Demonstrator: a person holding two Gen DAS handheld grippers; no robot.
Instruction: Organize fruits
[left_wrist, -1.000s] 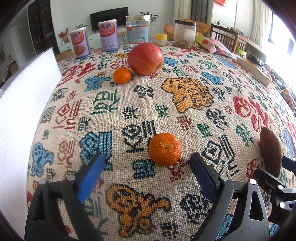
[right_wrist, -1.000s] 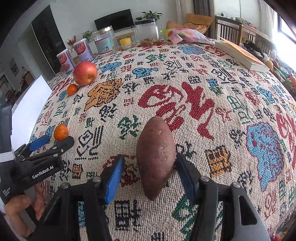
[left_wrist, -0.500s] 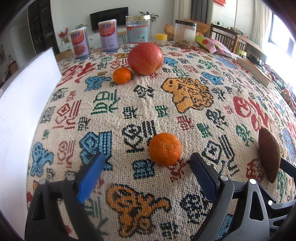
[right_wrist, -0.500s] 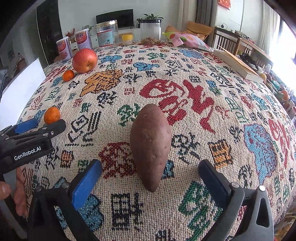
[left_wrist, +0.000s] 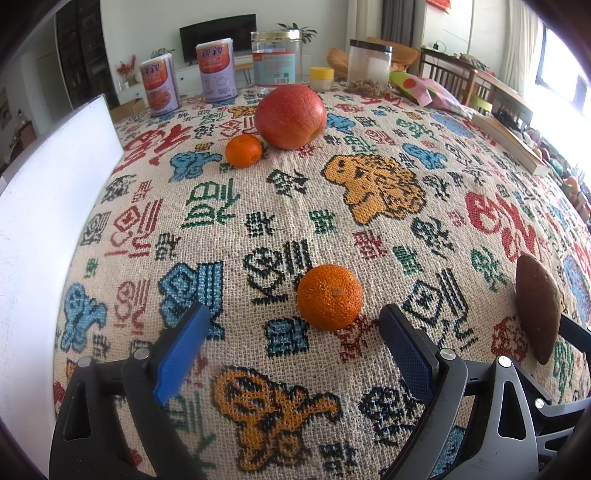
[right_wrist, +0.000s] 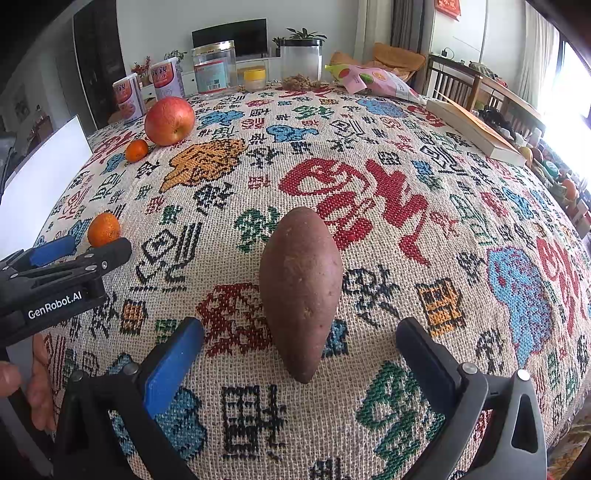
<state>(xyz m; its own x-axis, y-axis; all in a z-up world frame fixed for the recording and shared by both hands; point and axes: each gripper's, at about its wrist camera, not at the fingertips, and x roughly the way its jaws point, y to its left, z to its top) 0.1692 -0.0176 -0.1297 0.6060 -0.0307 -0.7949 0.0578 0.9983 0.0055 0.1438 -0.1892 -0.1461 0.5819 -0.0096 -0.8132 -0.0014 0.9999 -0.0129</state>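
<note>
In the right wrist view the right gripper (right_wrist: 299, 354) stands spread wide at the bottom of the frame, its jaws having just been opening; the sweet potato (right_wrist: 300, 291) lies lengthwise on the patterned tablecloth (right_wrist: 369, 206) in the middle of the frame, its near tip between the blue pads (right_wrist: 171, 363) but touching neither. In the left wrist view the left gripper (left_wrist: 293, 347) is likewise spread and holds nothing, with a mandarin (left_wrist: 329, 296) resting on the table just beyond its tips, nearer the right finger. At the upper middle of that frame a red apple (left_wrist: 290, 116) sits with a second, smaller mandarin (left_wrist: 243, 150) just beside it to the lower left. Two cans (left_wrist: 216, 72) and clear jars (left_wrist: 276, 61) line the far edge, and a white board (left_wrist: 44, 221) fills the left side.
</note>
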